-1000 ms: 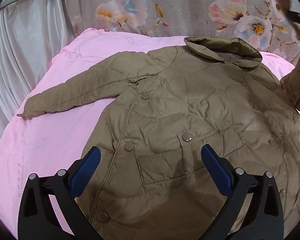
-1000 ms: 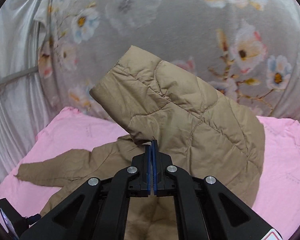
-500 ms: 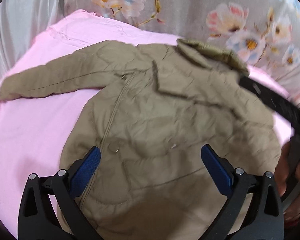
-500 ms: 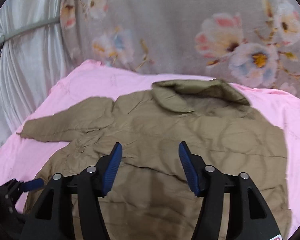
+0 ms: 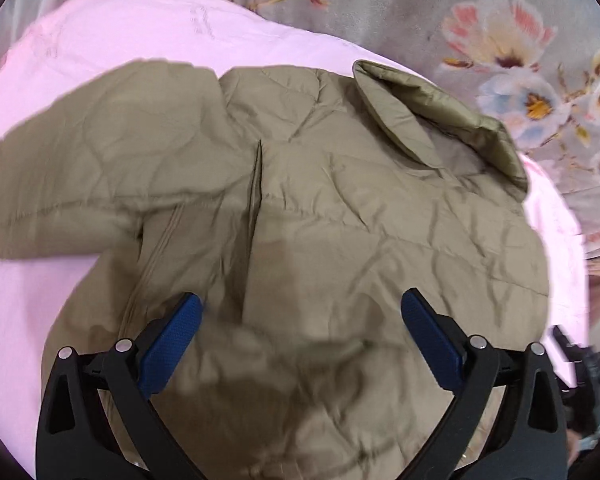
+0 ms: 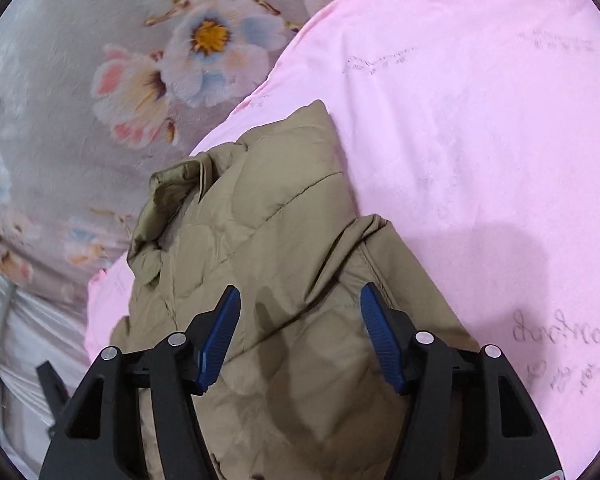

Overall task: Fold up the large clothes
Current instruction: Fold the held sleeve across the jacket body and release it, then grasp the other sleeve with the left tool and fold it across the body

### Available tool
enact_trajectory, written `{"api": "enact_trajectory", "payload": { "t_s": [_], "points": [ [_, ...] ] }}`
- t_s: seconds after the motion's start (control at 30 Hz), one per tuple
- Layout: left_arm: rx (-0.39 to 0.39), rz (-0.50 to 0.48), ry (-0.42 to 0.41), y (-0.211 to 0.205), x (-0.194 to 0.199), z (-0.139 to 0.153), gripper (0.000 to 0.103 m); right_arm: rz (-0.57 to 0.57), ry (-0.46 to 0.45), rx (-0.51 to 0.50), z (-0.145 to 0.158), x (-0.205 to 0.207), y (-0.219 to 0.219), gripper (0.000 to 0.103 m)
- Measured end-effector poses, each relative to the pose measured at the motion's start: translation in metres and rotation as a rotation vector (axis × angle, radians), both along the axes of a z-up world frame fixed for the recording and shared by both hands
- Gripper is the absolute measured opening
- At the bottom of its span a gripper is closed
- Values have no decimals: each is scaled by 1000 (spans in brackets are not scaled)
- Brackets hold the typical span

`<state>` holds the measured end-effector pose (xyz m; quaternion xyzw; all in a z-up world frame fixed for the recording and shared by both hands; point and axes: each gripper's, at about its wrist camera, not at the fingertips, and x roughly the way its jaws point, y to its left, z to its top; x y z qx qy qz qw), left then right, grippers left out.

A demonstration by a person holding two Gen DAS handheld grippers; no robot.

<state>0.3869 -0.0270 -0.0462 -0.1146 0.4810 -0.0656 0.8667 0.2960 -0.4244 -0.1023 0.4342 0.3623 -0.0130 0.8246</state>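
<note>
One big tan quilted jacket (image 5: 340, 240) is spread out flat on a pink sheet (image 5: 120, 28), with flowered fabric (image 5: 500, 40) hanging behind it at the far side. In the left wrist view its collar (image 5: 440, 120) sits at the far right, one sleeve (image 5: 80, 184) stretches out to the left, and a folded-over panel covers the front with its edge running down the middle.

The left gripper (image 5: 300, 344) hangs over the near part of the jacket, blue fingers (image 5: 172, 344) wide apart, nothing pinched between them.

The right gripper (image 6: 300, 340) is over the jacket's right edge, with bare pink sheet off to the right. Its fingers (image 6: 380, 344) are apart and closing in a little, jacket fabric (image 6: 292, 248) showing behind the gap, but the pads aren't pressing on anything. A bit of dark gear (image 5: 572, 364) pokes in at the right edge of the left view, too blurry to make out.
</note>
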Motion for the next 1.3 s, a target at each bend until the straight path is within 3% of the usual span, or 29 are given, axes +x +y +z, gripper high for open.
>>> {"api": "enact_trajectory", "payload": {
  "t_s": [0.07, 0.13, 0.23, 0.33, 0.43, 0.47, 0.53, 0.67, 0.97, 1.07, 1.17, 1.23, 1.3],
  "points": [
    [73, -13, -38, -12, 2, -5, 84, -7, 1, 0, -1, 8, -2, 50],
    [111, -12, -71, -17, 1, -12, 82, -16, 5, -16, 0, 17, -1, 8],
    [153, -16, -123, -20, -8, -13, 69, -51, -57, -53, 10, 11, -2, 3],
    [151, -36, -142, -12, -20, -17, 66, -53, -148, -219, 36, -14, 13, 2],
    [178, -53, -151, -13, -29, -17, 67, -58, -65, -321, 24, -19, 24, 2],
    [191, -54, -151, -15, -31, -17, 67, -57, -4, -310, 10, -17, 23, 1],
    [209, -55, -152, -18, -34, -17, 67, -65, 30, -252, -1, -16, 16, 0],
    [242, -58, -151, -19, -48, -16, 67, -66, 87, -332, 2, -20, 27, 0],
    [254, -61, -161, -8, -98, -14, 68, -46, 102, -342, 6, -67, 43, 0],
    [199, -54, -153, 1, -95, -10, 71, -25, 123, -350, 7, -62, 44, 0],
    [161, -38, -172, 25, -104, 14, 72, -11, 146, -427, 30, -72, 51, 13],
    [137, 1, -222, 50, -116, 38, 95, -50, 87, -485, 55, -92, 58, 34],
    [95, 82, -277, 92, -127, 60, 97, -54, 33, -527, 75, -103, 72, 36]
  ]
}}
